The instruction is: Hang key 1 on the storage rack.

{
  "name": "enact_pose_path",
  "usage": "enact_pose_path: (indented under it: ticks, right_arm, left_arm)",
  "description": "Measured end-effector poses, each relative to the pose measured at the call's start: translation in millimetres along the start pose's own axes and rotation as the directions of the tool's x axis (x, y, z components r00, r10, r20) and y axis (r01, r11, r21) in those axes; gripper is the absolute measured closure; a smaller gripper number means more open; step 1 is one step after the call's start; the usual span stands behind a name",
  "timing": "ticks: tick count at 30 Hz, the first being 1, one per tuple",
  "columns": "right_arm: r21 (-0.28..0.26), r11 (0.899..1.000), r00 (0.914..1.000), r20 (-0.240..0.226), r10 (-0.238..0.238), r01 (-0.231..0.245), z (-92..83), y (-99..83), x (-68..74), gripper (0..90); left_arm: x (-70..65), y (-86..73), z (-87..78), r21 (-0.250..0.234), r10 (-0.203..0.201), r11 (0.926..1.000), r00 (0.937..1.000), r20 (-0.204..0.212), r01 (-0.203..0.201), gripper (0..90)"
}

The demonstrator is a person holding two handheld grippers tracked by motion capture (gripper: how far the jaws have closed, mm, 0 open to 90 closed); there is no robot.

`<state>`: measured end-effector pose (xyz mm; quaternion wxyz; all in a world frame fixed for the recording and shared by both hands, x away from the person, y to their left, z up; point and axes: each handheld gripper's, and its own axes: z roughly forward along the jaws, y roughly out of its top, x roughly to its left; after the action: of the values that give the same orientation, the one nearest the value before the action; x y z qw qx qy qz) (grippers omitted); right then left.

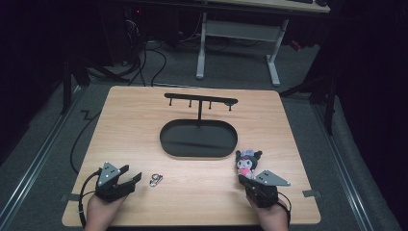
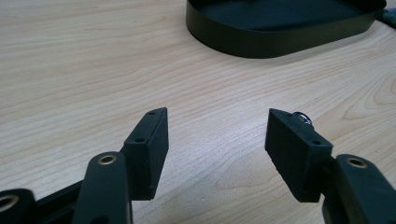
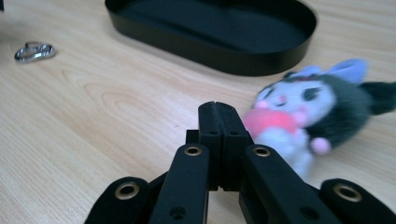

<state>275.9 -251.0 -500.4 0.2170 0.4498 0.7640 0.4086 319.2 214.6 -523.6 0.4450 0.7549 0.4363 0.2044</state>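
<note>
Both hands are seen at the near edge of the worktop (image 1: 192, 202) in the high view, each carrying 1 set of tongs. Left tongs (image 1: 131, 176) are held spread, with nothing between the 2 pads; bare wood is seen in the gap in the left gripper view (image 2: 215, 135). A small metal clasp (image 1: 155, 180) is recorded lying flat on the worktop just beside the left tongs, on their right in the high view; in the left gripper view a glint of it (image 2: 304, 118) is seen just behind the tip of the right-hand pad, apart from the gap. In the right gripper view the clasp (image 3: 34, 51) is seen well off to the upper left.

Right tongs (image 1: 243, 180) are pressed together, pad against pad, with nothing pinched (image 3: 218, 121). A plush doll (image 1: 248, 162) with black hair, lilac ears and a pink front is noted lying on the worktop just beside the tips; whether it touches them cannot be told. It appears blurred in the right gripper view (image 3: 308, 107).

Behind both, mid-worktop, a black oval tray (image 1: 198, 153) is set, with a T-shaped stand (image 1: 200, 101) rising from its far side and 4 short pegs hanging under the crossbar.
</note>
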Motion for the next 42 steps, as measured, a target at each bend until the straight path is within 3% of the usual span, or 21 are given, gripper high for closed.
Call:
enact_pose_path:
  ticks: [5, 22, 34, 40, 42]
  right_arm:
    - [0.024, 1.0, 0.9998, 0.02, 0.002, -0.002, 2.5, -3.9, -4.3, 90.0]
    - [-0.003, 0.997, 0.9908, 0.111, 0.077, -0.077, -12.5, -11.5, -37.4, 90.0]
    - [-0.01, 0.99, 0.9736, 0.181, 0.139, -0.14, -21.0, -18.1, -65.0, 90.0]
    - [-0.018, 0.992, 0.9763, 0.178, 0.123, -0.121, -33.5, -17.7, -57.5, 90.0]
    - [0.018, 0.994, 0.9794, 0.171, 0.107, -0.112, -39.0, -19.6, -54.5, 90.0]
  left_arm:
    - [-2.0, -0.6, 0.2, 0.004, 0.016, 0.9999, 0.9999, 0.005, -0.016, 40.2]
    - [-2.5, -0.1, -0.8, -0.002, 0.025, 0.9997, 0.9995, 0.02, -0.025, 40.2]
    - [-3.1, 0.0, -0.3, -0.005, 0.031, 0.9995, 0.9991, 0.028, -0.031, 40.2]
    - [-4.3, 0.2, -0.7, -0.009, 0.028, 0.9996, 0.999, 0.035, -0.028, 40.2]
    - [-5.3, 1.4, -0.6, -0.011, 0.038, 0.9992, 0.9988, 0.031, -0.038, 39.9]
